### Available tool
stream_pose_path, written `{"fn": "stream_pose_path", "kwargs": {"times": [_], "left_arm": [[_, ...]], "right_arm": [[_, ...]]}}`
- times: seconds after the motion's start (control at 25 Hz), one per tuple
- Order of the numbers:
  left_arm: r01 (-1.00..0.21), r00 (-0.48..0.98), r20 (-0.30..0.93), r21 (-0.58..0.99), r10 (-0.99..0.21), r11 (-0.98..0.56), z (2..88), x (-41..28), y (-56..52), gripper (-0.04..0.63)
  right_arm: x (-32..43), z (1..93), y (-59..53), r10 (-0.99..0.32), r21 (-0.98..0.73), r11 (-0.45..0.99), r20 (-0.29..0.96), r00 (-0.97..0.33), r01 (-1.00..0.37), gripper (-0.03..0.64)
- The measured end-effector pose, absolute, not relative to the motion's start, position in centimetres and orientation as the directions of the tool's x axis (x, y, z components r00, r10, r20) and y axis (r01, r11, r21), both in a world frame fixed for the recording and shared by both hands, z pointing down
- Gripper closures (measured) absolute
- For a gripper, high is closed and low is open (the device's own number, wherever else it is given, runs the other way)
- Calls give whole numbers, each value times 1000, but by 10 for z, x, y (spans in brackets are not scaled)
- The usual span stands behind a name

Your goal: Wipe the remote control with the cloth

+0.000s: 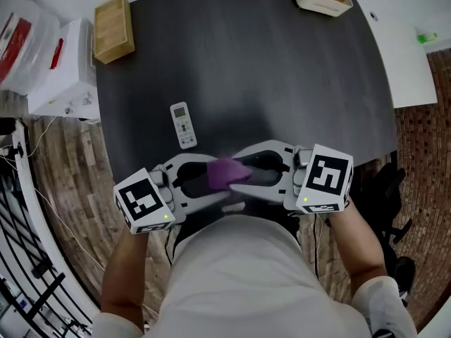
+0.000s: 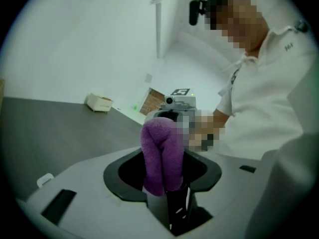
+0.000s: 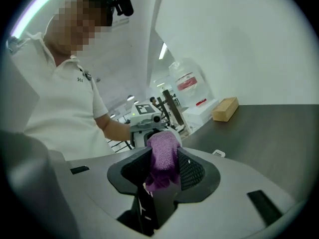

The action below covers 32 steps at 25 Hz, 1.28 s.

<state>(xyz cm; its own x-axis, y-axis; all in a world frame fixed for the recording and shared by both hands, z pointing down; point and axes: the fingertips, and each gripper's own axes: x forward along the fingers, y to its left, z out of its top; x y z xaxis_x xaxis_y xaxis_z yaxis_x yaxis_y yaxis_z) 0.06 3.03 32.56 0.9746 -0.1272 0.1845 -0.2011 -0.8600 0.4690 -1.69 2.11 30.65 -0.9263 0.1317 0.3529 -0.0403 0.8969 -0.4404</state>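
Head view: the left claw (image 1: 210,179) and the right claw (image 1: 244,169) meet tip to tip near the 6 o'clock edge of the dark surface (image 1: 282,76). The purple cloth (image 1: 227,172) is bunched between them. The remote control (image 1: 183,124) lies flat on the surface toward 11 o'clock from the cloth, apart from it and from both claws. A wooden box (image 1: 114,28) sits at the surface's 11 o'clock corner.

Left gripper view: the folded cloth fills the gap between the left claw's jaws, which are clamped on its near end. The right claw is behind the cloth at 12 o'clock.

Right gripper view: this claw's jaws are nearly together, pinching the cloth. The remote shows small on the surface at 3 o'clock.
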Motion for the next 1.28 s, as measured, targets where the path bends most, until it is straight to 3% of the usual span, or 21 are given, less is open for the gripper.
{"fn": "stream_pose_path", "kwargs": {"times": [0.08, 0.2, 0.28, 0.64, 0.72, 0.76, 0.8, 0.84, 1.0, 1.28], "left_arm": [[-201, 980, 125, 555, -158, -808, 325, -11, 26, 421], [-176, 954, -46, 712, -296, -680, 318, -36, 10, 433], [-130, 906, -152, 787, -394, -603, 313, -53, -2, 436], [116, 738, -353, 906, -576, -407, 316, -71, -14, 436], [118, 728, -349, 912, -590, -393, 320, -73, -14, 436], [111, 729, -345, 912, -592, -395, 322, -75, -14, 436], [109, 733, -345, 910, -587, -400, 323, -76, -14, 426], [108, 740, -346, 907, -577, -406, 323, -77, -12, 405], [74, 779, -332, 891, -532, -447, 324, -80, -2, 361], [12, 780, -326, 861, -534, -508, 328, -116, -12, 354]], "right_arm": [[-26, 302, 12, 72, -448, 890, 310, -948, -79, 476], [-30, 291, -10, -87, -483, 858, 200, -976, -175, 358], [-31, 293, -17, -158, -553, 805, 149, -976, -215, 334], [-57, 312, -15, -224, -829, 552, -38, -974, -95, 330], [-56, 316, -17, -239, -859, 507, -59, -969, -73, 348], [-54, 318, -19, -252, -874, 481, -65, -966, -66, 384], [-52, 320, -21, -266, -888, 456, -70, -962, -61, 473], [-50, 321, -23, -273, -896, 439, -70, -959, -60, 487], [-52, 323, -19, -226, -881, 467, -45, -973, -68, 503], [-50, 317, -11, -60, -813, 581, 13, -998, -45, 505]]}}
